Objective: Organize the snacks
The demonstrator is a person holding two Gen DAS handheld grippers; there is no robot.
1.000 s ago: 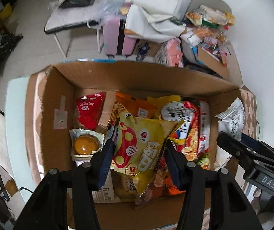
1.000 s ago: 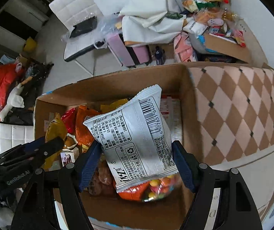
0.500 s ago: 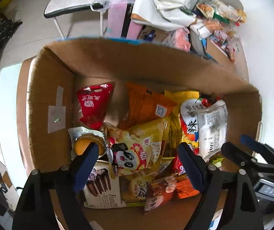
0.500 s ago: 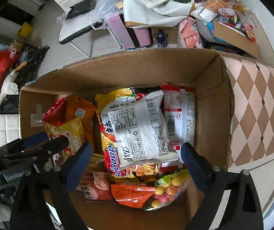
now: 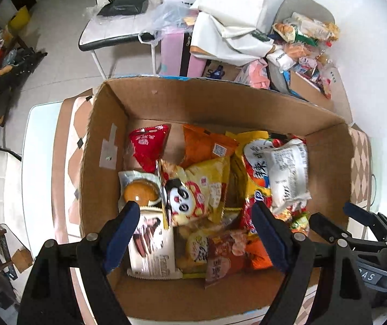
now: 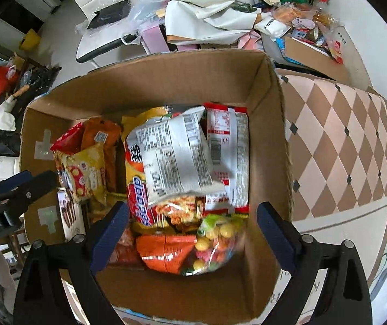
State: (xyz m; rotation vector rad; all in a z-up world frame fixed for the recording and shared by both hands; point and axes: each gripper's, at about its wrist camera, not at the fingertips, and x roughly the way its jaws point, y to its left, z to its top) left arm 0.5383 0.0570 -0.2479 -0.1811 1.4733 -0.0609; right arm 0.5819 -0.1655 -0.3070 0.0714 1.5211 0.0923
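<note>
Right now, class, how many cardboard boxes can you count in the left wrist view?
2: the big open snack box directly below the tongs, and a smaller box on the floor beyond its far right corner. Others may be hidden under clutter.

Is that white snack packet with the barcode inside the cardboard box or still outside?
Inside. The white packet lies on top of other snacks within the cardboard box walls, held by neither claw.

A pale tiled floor (image 5: 66, 40) spread behind the work surface under even, bright light. On it stood a white padded chair with thin metal legs (image 5: 117, 31), a flat black pouch (image 5: 124, 5) lying on its seat. Beside the chair sat a pink rectangular case (image 5: 173, 51), with crumpled cream cloth (image 5: 231, 35) heaped against it. A plain white wall (image 5: 361, 62) rose at the right. A tablecloth of brown and cream diamonds (image 6: 337, 140) covered the table.
</note>
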